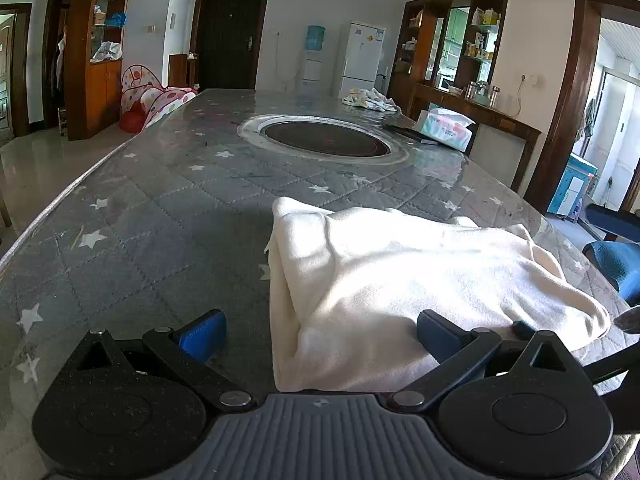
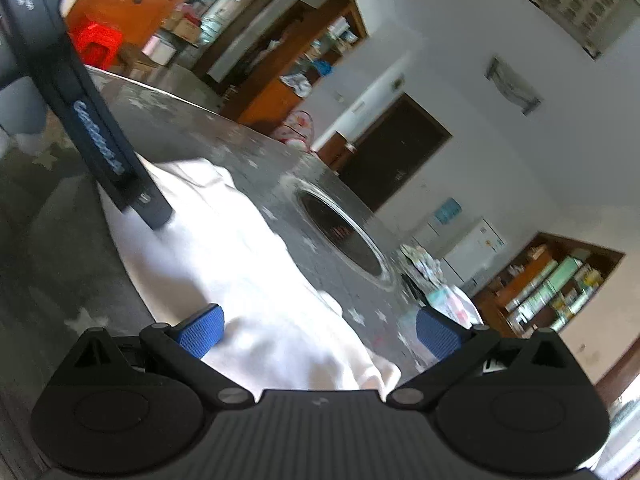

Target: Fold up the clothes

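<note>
**Kid:** Cloth (image 1: 404, 280), white and soft, is lying folded on the star table (image 1: 132, 216). Why?

**Helper:** It is resting flat so it keeps its shape. The left gripper (image 1: 320, 332) and the right gripper (image 2: 318, 330) are both standing wide apart, holding nothing.

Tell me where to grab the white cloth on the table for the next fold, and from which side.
Grip the white cloth at its near left corner, where the stacked layers end in a thick edge. Come in low from the near side, so both layers are likely caught together.
</note>
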A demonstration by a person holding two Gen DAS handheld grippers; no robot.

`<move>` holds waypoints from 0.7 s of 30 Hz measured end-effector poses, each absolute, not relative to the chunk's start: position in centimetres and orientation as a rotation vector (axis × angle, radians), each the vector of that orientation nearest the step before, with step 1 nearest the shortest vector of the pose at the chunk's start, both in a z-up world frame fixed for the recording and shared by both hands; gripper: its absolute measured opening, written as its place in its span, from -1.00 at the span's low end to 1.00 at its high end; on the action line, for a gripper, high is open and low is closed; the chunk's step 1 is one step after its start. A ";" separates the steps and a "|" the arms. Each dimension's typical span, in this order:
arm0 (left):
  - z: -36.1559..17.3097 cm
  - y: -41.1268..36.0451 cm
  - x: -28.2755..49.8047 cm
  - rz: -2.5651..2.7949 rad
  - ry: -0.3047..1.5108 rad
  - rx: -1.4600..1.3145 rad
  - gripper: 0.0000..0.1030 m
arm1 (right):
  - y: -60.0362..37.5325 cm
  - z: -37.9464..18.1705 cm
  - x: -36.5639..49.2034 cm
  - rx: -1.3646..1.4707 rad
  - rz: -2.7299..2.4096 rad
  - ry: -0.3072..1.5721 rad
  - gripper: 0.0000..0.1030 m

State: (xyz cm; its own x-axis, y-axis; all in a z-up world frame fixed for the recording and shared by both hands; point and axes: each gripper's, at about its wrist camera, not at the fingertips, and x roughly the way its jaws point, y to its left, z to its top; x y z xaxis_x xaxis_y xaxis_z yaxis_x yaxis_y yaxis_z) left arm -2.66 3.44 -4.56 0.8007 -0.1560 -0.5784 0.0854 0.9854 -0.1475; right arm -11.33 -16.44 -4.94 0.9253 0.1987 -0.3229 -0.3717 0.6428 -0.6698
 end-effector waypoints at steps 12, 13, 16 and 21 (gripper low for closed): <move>-4.6 3.4 -2.9 -0.127 0.628 -0.117 1.00 | -20.6 -5.0 -11.0 -0.697 0.214 0.289 1.00; -4.6 3.4 -2.8 -0.127 0.629 -0.117 1.00 | -21.0 -4.9 -11.1 -0.685 0.209 0.293 1.00; -4.6 3.4 -2.7 -0.126 0.630 -0.114 1.00 | -22.2 -4.9 -11.2 -0.656 0.188 0.310 1.00; -4.6 3.5 -2.7 -0.128 0.631 -0.114 1.00 | -24.4 -5.0 -11.2 -0.603 0.165 0.362 1.00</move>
State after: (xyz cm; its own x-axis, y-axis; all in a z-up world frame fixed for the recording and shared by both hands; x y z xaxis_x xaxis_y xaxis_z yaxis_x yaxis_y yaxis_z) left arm -2.72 3.48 -4.56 0.8003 -0.1533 -0.5796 0.0841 0.9859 -0.1447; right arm -11.24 -24.39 -4.96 0.9242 0.0462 -0.3791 -0.2554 0.8127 -0.5237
